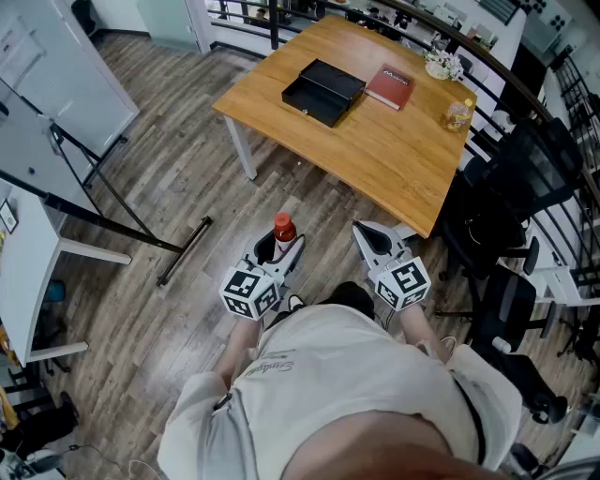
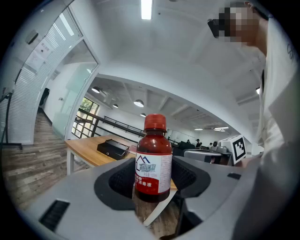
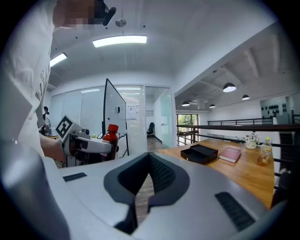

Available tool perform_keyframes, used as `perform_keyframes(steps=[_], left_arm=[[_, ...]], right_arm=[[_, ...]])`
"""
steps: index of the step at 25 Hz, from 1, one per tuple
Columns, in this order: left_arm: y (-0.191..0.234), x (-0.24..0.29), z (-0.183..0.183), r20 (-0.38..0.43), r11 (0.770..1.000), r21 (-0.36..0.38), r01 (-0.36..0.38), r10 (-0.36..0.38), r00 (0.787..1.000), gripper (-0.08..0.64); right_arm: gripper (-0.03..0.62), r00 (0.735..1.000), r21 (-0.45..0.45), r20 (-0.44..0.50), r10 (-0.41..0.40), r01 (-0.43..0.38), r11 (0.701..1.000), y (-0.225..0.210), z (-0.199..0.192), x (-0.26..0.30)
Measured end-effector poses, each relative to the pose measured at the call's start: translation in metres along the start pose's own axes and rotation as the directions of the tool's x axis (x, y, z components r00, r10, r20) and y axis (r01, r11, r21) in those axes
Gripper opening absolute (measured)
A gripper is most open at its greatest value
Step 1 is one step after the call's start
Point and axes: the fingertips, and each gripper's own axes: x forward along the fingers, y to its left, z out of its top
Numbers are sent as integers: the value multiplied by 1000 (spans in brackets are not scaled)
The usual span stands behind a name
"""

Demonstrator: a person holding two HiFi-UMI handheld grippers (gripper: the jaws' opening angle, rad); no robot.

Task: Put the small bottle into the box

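Grey wood-plank floor (image 1: 187,169); wooden table (image 1: 394,150) by black railing (image 3: 211,126); whiteboard (image 1: 56,84) left; ceiling strip light (image 2: 146,9).

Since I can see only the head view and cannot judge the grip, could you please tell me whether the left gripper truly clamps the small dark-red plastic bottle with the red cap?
Observer: Yes. In the left gripper view the pads of the left gripper press both sides of the upright small dark-red bottle.
Operator: Thank you. Is the right gripper empty?
Observer: Yes. Its own view shows the right gripper with jaws together, nothing between them.
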Motion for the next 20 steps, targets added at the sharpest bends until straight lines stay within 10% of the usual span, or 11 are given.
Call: perform_keyframes(steps=[20], left_arm=[[-5, -1, -25, -29, 998, -65, 25, -27, 999, 229]], right_arm=[[-5, 997, 8, -20, -75, 75, 997, -1, -8, -10]])
